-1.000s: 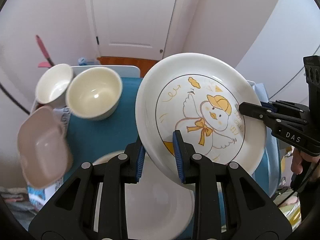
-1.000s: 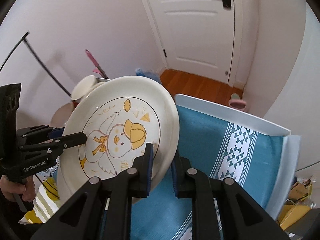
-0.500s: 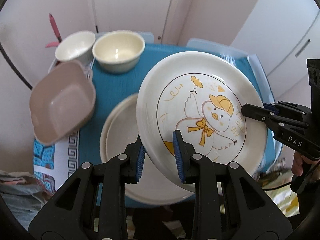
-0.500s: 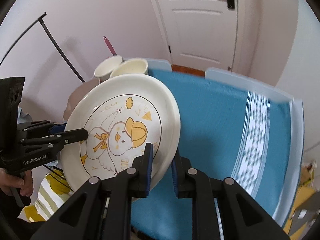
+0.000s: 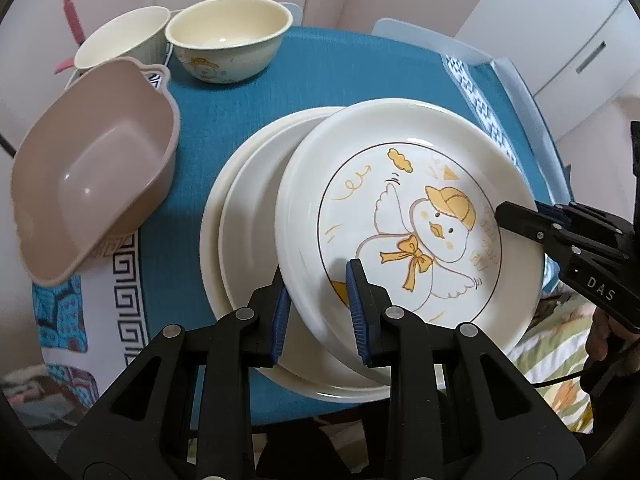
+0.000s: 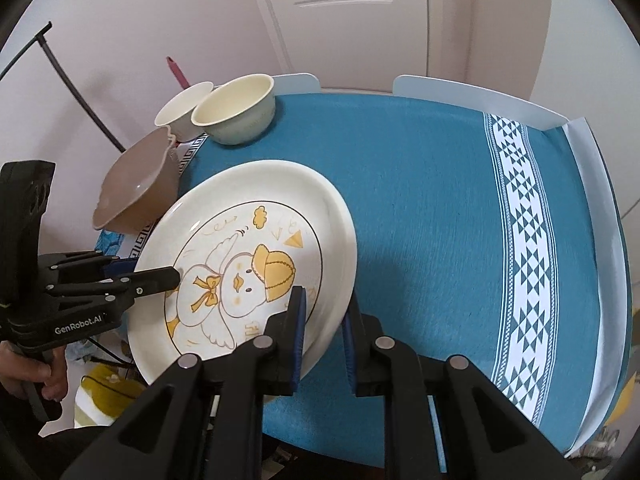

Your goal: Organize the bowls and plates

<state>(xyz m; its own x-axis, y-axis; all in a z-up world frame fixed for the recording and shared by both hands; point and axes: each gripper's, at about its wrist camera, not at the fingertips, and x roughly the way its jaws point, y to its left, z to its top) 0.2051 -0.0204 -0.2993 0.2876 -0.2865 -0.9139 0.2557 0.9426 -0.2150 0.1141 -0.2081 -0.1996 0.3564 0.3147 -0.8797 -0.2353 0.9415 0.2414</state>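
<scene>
Both tongs, left tongs (image 5: 316, 300) and right tongs (image 6: 322, 332), pinch opposite rims of the duck plate (image 5: 404, 216), tilted just above two plain plates (image 5: 248, 216) stacked on the table (image 6: 420, 200). Stacking looks nearly done; two cream bowls (image 5: 228, 36) and a brown dish (image 5: 92, 188) remain unsorted.

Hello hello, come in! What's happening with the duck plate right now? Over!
Both tools, left and right, shut on the duck plate. Plate tilted over the plain plates on the blue cloth. Bowls off to the side, nothing blocking.
</scene>
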